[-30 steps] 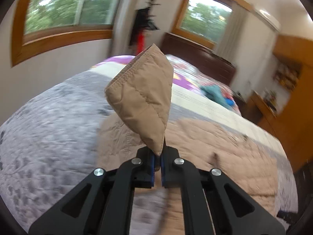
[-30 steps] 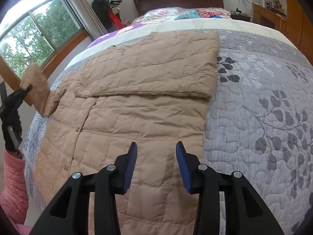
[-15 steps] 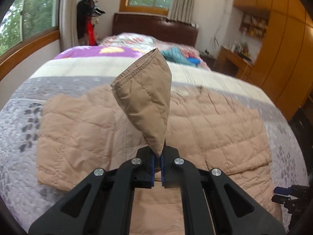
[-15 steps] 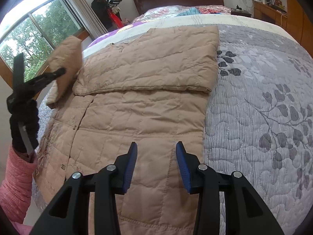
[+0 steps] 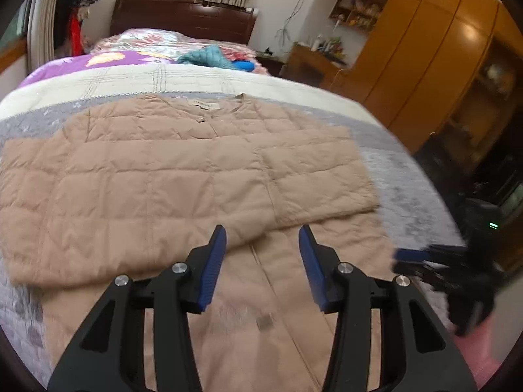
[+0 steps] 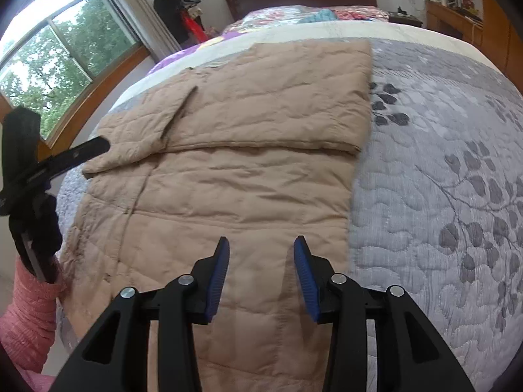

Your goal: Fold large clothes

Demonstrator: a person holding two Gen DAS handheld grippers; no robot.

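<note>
A tan quilted jacket lies flat on the grey patterned bedspread, both sleeves folded across its chest. My left gripper hovers over the jacket's middle; its jaws are opening, nothing is between them, and the left sleeve lies released on the jacket. In the right wrist view the left gripper shows at the left edge, held by a hand in a black glove and pink sleeve. My right gripper stands open above the jacket's lower part, holding nothing. It also shows at right in the left wrist view, right gripper.
The bed runs back to a dark wooden headboard, with a teal garment and pillows near it. Wooden wardrobes stand at the right, a window and a coat stand at the left.
The left gripper carried the sleeve across over the jacket, then opened and let it go; the sleeve now lies flat. The right gripper has stayed still and open.
</note>
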